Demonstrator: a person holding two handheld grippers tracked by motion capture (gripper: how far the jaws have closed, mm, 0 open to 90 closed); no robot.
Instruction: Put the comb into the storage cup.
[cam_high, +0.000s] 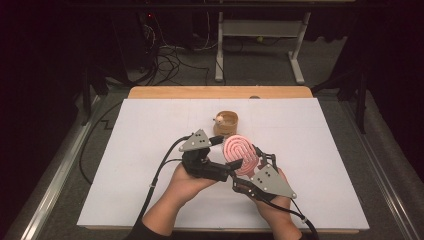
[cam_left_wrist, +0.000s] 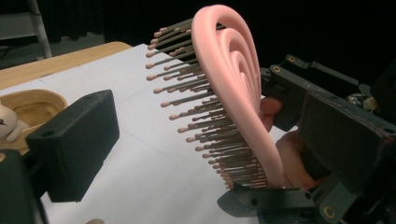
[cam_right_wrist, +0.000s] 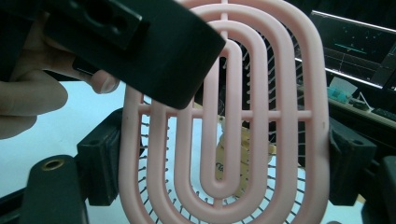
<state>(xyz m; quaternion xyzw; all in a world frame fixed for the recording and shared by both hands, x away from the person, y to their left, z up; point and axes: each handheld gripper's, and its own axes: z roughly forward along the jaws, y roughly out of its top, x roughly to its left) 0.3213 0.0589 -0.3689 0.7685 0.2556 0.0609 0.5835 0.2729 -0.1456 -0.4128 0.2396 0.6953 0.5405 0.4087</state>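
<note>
A pink oval hairbrush (cam_high: 241, 154) with looped ribs and brown bristles is held upright over the white mat. My right gripper (cam_high: 248, 167) is shut on it, one jaw on each side edge of the brush (cam_right_wrist: 261, 116). My left gripper (cam_high: 227, 157) stands open across the brush from the left. One of its jaws sits clear of the bristles (cam_left_wrist: 187, 112), the other lies behind the brush's back (cam_left_wrist: 233, 79). Whether that rear jaw touches the brush I cannot tell.
A small wooden bowl (cam_high: 226, 122) with a little pale figure (cam_high: 219, 119) in it stands just beyond the brush. The white mat (cam_high: 150, 150) covers a wooden table (cam_high: 220, 92). Cables trail back from both grippers toward the front edge.
</note>
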